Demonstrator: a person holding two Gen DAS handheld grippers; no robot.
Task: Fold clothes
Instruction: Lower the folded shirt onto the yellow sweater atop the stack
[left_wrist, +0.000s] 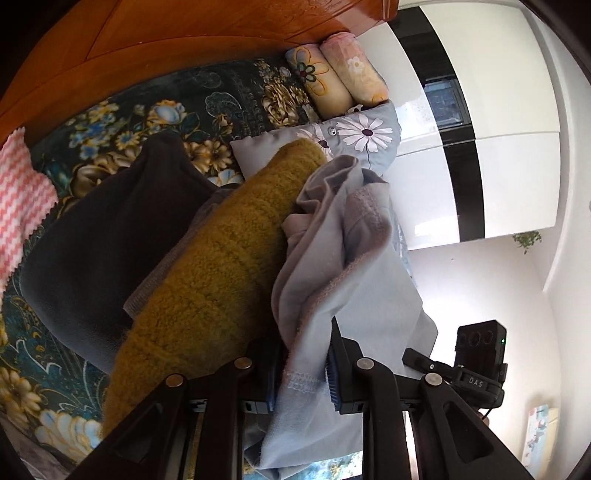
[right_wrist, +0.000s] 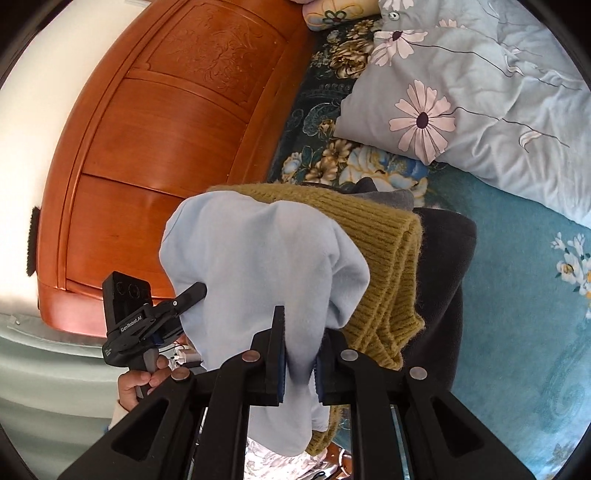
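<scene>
A light blue garment (left_wrist: 343, 280) hangs between both grippers above the bed. My left gripper (left_wrist: 301, 373) is shut on one edge of it. My right gripper (right_wrist: 300, 360) is shut on another part of the same light blue garment (right_wrist: 258, 258). Under it lies a stack: a mustard knitted sweater (left_wrist: 218, 258) on a grey piece, on a dark garment (left_wrist: 110, 236). The stack also shows in the right wrist view, with the mustard sweater (right_wrist: 384, 266) and the dark garment (right_wrist: 443, 280). The left gripper body (right_wrist: 136, 317) shows at the left there.
The bed has a dark floral cover (left_wrist: 147, 110) and a teal floral sheet (right_wrist: 517, 295). A grey daisy-print duvet (right_wrist: 461, 92) lies beyond the stack. A wooden headboard (right_wrist: 166, 147), rolled pillows (left_wrist: 332, 74), and a pink-white cloth (left_wrist: 18, 192) are around.
</scene>
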